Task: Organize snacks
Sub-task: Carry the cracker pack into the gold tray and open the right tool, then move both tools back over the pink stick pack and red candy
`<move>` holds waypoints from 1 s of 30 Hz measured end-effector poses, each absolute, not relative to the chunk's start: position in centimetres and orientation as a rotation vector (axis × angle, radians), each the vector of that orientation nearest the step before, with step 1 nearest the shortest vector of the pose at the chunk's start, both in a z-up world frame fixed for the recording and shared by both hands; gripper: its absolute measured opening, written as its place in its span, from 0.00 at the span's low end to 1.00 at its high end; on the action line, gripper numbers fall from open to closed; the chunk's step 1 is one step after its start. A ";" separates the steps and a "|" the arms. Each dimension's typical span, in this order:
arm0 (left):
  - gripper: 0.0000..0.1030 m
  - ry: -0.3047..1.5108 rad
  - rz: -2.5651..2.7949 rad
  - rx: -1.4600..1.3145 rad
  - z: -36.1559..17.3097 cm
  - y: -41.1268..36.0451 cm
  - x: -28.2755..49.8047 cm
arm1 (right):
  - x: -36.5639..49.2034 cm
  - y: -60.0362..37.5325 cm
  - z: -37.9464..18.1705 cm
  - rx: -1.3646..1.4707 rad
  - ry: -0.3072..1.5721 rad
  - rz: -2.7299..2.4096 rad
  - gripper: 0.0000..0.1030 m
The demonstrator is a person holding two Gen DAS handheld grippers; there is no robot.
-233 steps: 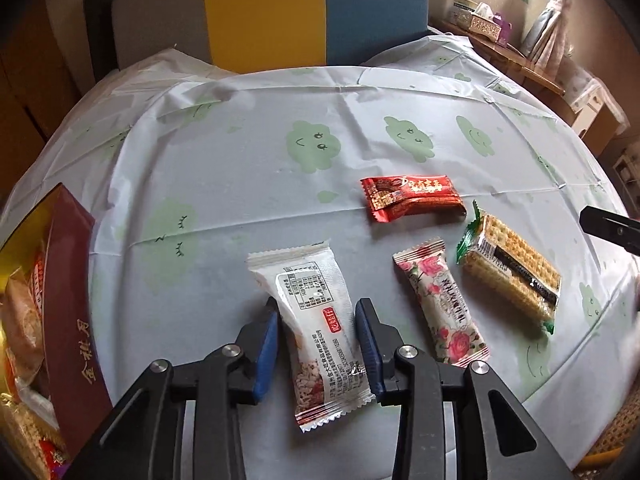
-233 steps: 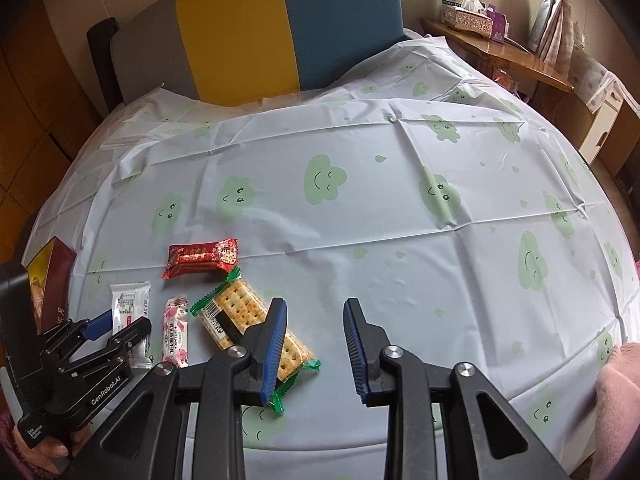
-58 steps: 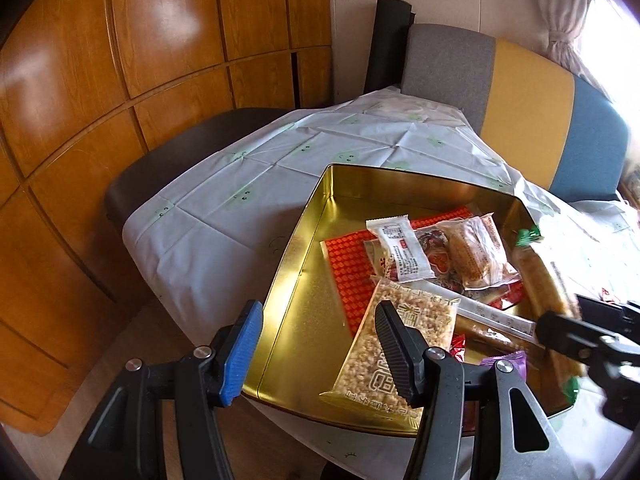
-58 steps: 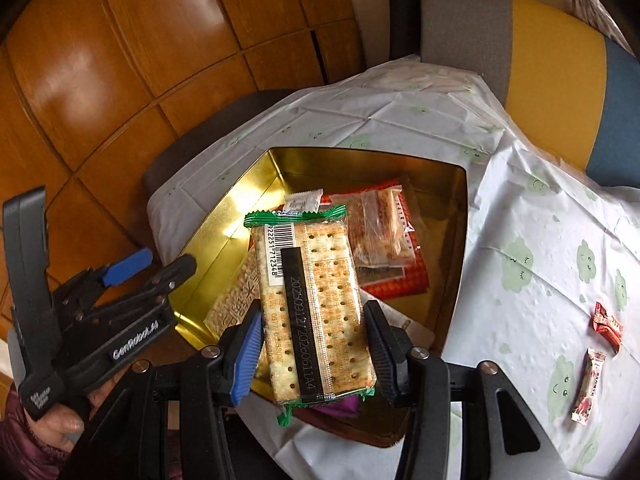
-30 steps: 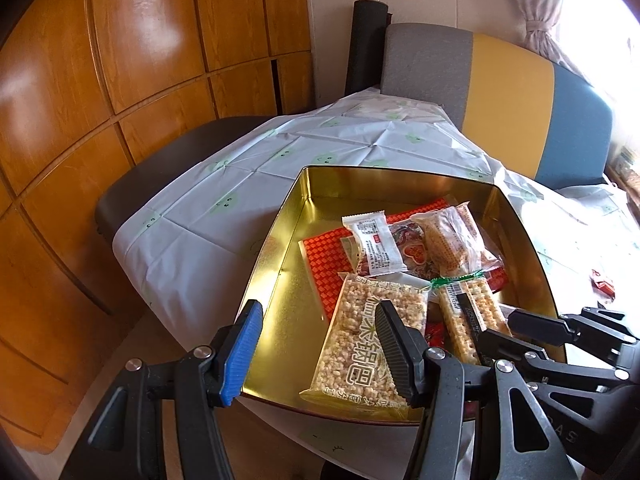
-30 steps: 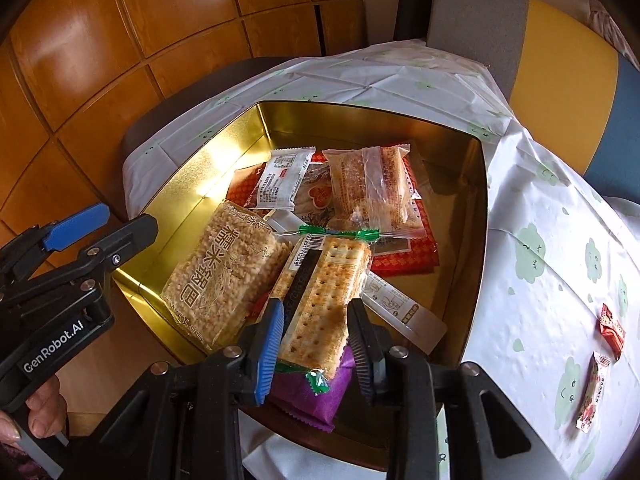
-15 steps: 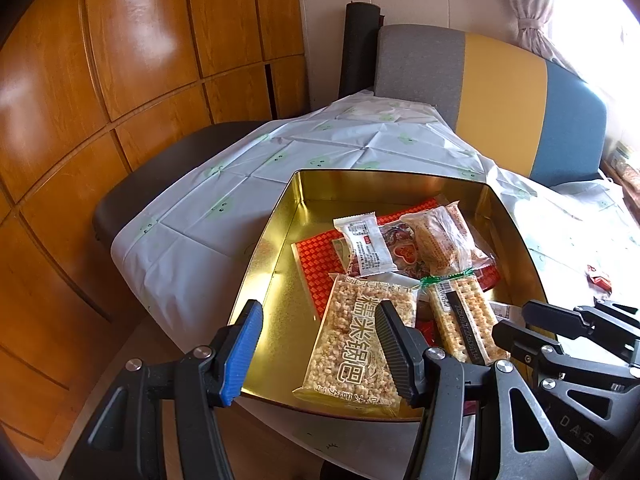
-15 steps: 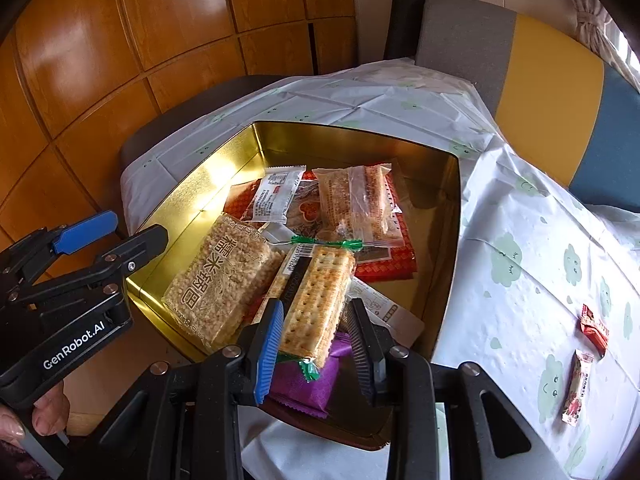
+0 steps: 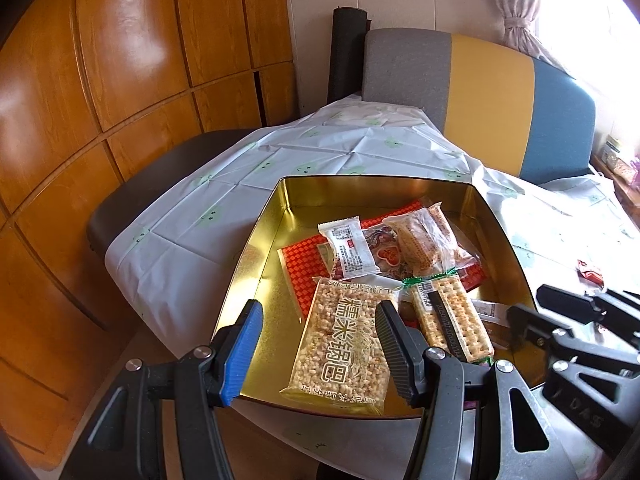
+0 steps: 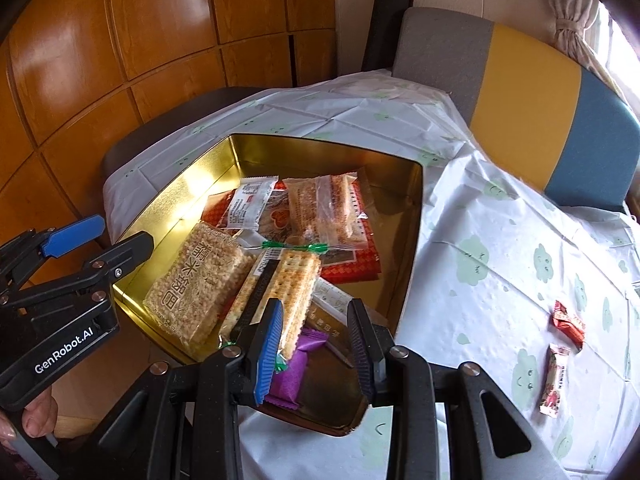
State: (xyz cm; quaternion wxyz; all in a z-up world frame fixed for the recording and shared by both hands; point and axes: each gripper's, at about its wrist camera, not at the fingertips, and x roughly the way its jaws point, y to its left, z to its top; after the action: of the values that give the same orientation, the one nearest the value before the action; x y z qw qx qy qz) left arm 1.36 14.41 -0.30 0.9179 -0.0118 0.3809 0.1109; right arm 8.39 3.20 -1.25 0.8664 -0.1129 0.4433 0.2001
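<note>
The cracker pack (image 10: 280,292) lies in the gold tin (image 10: 412,240), tilted over a purple packet (image 10: 294,372) and beside a knobbly rice cake (image 10: 196,284). The right gripper (image 10: 316,344) angles steeply down just above it, its ribbed fingers (image 10: 269,344) a little apart and holding nothing. The left gripper (image 9: 316,344) hovers at the tin's near rim, fingers spread wide and empty. Two small wrapped sweets (image 10: 560,344) lie on the cloud-print counter (image 10: 500,264).
</note>
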 end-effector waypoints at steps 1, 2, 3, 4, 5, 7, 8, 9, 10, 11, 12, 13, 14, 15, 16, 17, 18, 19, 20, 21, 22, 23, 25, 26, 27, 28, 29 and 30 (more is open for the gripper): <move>0.57 0.787 0.227 -0.025 -0.3 14.4 1.4 | 8.3 3.0 -1.1 -0.240 0.921 0.412 0.33; 0.57 0.788 0.226 -0.026 -0.3 14.3 1.5 | 8.3 2.9 -0.9 -0.244 0.914 0.405 0.33; 0.57 0.788 0.226 -0.026 -0.3 14.3 1.5 | 8.3 2.6 -0.7 -0.251 0.906 0.395 0.33; 0.57 0.789 0.224 -0.023 -0.3 14.1 1.6 | 8.2 2.4 -0.5 -0.260 0.897 0.380 0.33; 0.57 0.789 0.220 -0.019 -0.3 14.0 1.6 | 8.2 2.2 -0.3 -0.267 0.888 0.369 0.33; 0.57 0.787 0.212 -0.008 -0.2 13.5 1.7 | 8.0 1.7 0.1 -0.278 0.870 0.354 0.33; 0.57 0.786 0.207 -0.005 -0.1 13.3 1.7 | 7.9 1.3 0.2 -0.284 0.861 0.345 0.33; 0.57 0.786 0.203 -0.002 0.0 13.1 1.7 | 7.8 1.0 0.4 -0.291 0.854 0.337 0.33; 0.57 0.784 0.198 0.003 0.1 12.8 1.8 | 7.8 0.7 0.5 -0.296 0.846 0.329 0.33; 0.57 0.783 0.194 0.008 0.1 12.5 1.8 | 7.7 0.4 0.7 -0.299 0.840 0.322 0.33; 0.57 0.782 0.188 0.013 0.2 12.2 1.9 | 7.6 0.1 0.8 -0.301 0.834 0.314 0.33; 0.57 0.783 0.183 0.018 0.2 11.9 1.9 | 7.5 -0.2 0.9 -0.305 0.827 0.305 0.33; 0.57 0.784 0.178 0.022 0.3 11.6 2.0 | 7.5 -0.5 1.1 -0.308 0.820 0.296 0.33; 0.57 0.784 0.174 0.024 0.3 11.4 2.1 | 7.4 -0.8 1.2 -0.310 0.817 0.288 0.33; 0.57 0.784 0.170 0.029 0.4 11.1 2.1 | 7.4 -1.1 1.3 -0.309 0.814 0.281 0.33; 0.57 0.783 0.167 0.034 0.5 10.9 2.2 | 7.5 -1.4 1.4 -0.305 0.811 0.277 0.33; 0.57 0.781 0.164 0.040 0.5 10.6 2.2 | 7.5 -1.6 1.5 -0.301 0.809 0.273 0.33; 0.57 0.781 0.161 0.043 0.6 10.4 2.2 | 7.5 -1.9 1.5 -0.297 0.809 0.267 0.33; 0.57 0.780 0.160 0.045 0.7 10.3 2.2 | 7.5 -2.1 1.5 -0.294 0.808 0.262 0.33; 0.57 0.780 0.159 0.048 0.7 10.1 2.2 | 7.5 -2.2 1.6 -0.291 0.807 0.260 0.33; 0.57 0.780 0.158 0.051 0.8 10.0 2.3 | 7.5 -2.3 1.6 -0.289 0.806 0.260 0.33; 0.57 0.779 0.157 0.055 0.8 9.8 2.3 | 7.5 -2.5 1.6 -0.287 0.804 0.260 0.33; 0.57 0.778 0.155 0.059 0.9 9.6 2.3 | 7.5 -2.6 1.7 -0.288 0.799 0.258 0.33; 0.57 0.778 0.154 0.061 0.9 9.5 2.3 | 7.4 -2.7 1.7 -0.287 0.797 0.258 0.33; 0.57 0.777 0.153 0.064 0.9 9.4 2.4 | 7.4 -2.8 1.7 -0.286 0.797 0.257 0.33; 0.57 0.778 0.152 0.067 0.9 9.3 2.4 | 7.5 -2.9 1.7 -0.286 0.797 0.257 0.33; 0.57 0.779 0.150 0.069 1.0 9.2 2.4 | 7.5 -3.0 1.6 -0.286 0.796 0.255 0.33; 0.57 0.780 0.149 0.072 1.0 9.1 2.5 | 7.5 -3.0 1.6 -0.288 0.795 0.251 0.33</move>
State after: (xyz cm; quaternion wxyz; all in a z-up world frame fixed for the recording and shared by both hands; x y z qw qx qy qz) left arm 2.51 9.05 0.97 0.9216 0.0350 0.3796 0.0723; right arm 7.46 -3.04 1.63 0.9043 -0.1394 0.3846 0.1217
